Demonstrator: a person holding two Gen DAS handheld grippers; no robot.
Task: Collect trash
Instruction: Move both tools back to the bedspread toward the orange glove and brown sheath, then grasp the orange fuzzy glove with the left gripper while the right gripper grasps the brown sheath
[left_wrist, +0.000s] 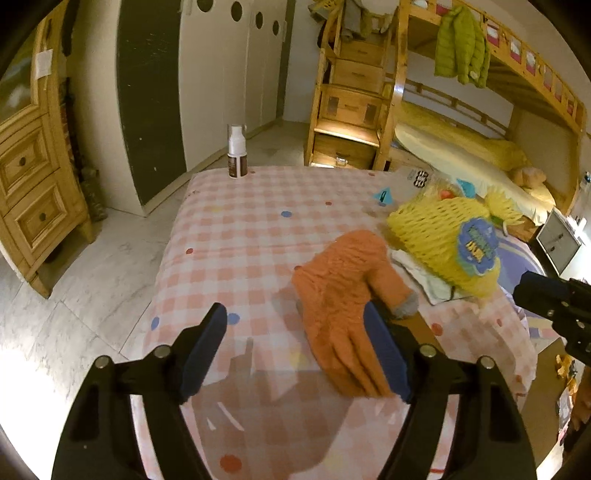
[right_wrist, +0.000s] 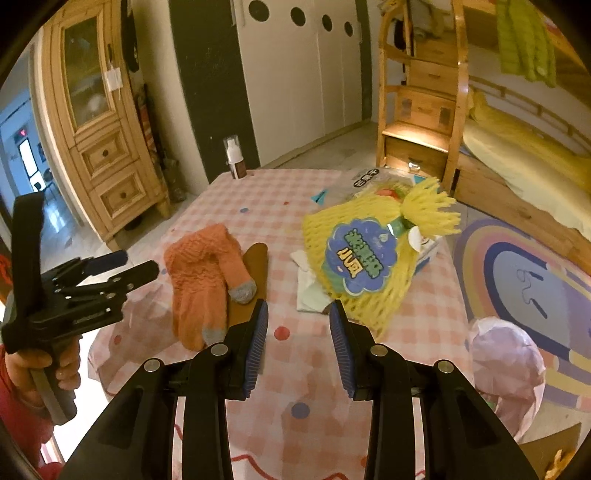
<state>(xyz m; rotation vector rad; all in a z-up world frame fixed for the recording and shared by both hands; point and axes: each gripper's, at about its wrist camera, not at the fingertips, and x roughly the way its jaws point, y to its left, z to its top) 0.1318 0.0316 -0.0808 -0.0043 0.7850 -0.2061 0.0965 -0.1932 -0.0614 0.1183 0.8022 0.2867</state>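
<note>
Yellow foam net sleeve (right_wrist: 369, 258): mesh fruit wrap w/ blue cloud-shaped label, frayed tuft at far end; lies tilted on pink checked tablecloth (right_wrist: 280, 192), right of orange glove (right_wrist: 207, 280), not touching it.
White crumpled paper (right_wrist: 308, 291): partly under near edge of net sleeve, flat on cloth.
Printed plastic bag (right_wrist: 369, 181): behind net sleeve, toward far edge of cloth; contents unclear.
Brown flat piece (right_wrist: 255, 273): lies under glove's thumb side.
</note>
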